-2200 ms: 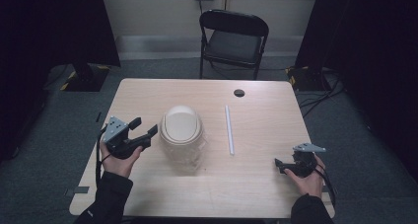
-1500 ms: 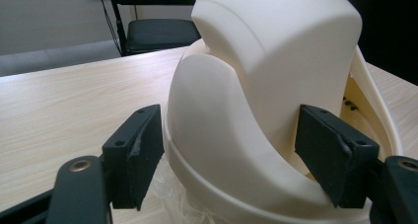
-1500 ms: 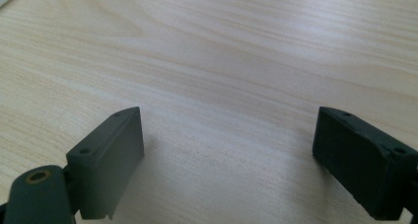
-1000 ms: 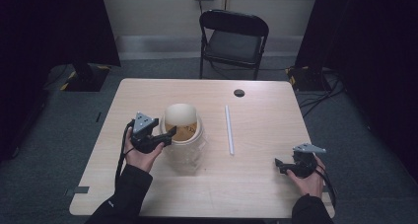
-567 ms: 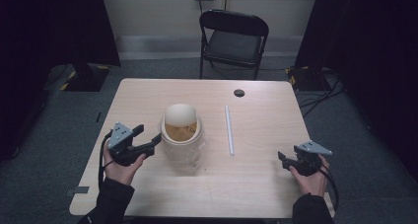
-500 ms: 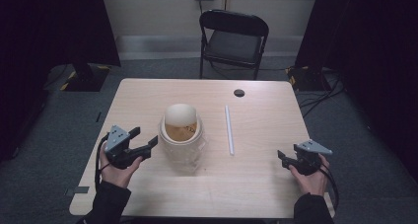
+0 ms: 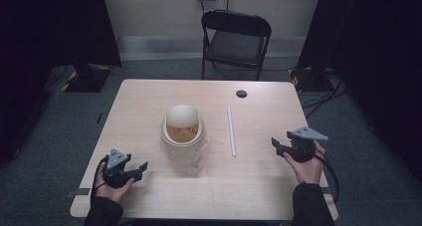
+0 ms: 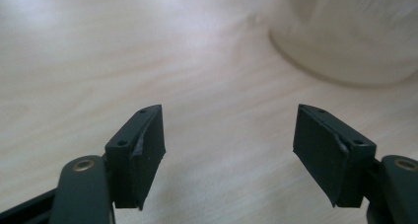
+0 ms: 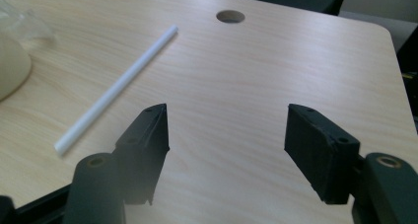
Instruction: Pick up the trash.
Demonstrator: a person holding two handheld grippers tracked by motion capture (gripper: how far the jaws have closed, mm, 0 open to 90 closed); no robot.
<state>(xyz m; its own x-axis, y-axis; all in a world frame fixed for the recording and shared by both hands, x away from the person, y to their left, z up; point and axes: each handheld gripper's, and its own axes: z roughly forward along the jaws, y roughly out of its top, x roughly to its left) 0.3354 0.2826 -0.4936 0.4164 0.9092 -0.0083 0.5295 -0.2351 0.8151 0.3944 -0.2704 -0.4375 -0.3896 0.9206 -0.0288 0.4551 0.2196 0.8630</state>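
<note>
Both your grippers, left gripper (image 7: 140, 167) and right gripper (image 7: 275, 145), stand open and empty, the right's jaws having just narrowed; the white straw (image 7: 231, 130), light, slippery and probably crushable, lies right of the table's (image 7: 139, 101) centre, so pinch it gently mid-length.

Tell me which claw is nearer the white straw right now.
Right. The right claw sits just right of the straw, jaws open. The left claw is across the cup, near the table's front left.
</note>
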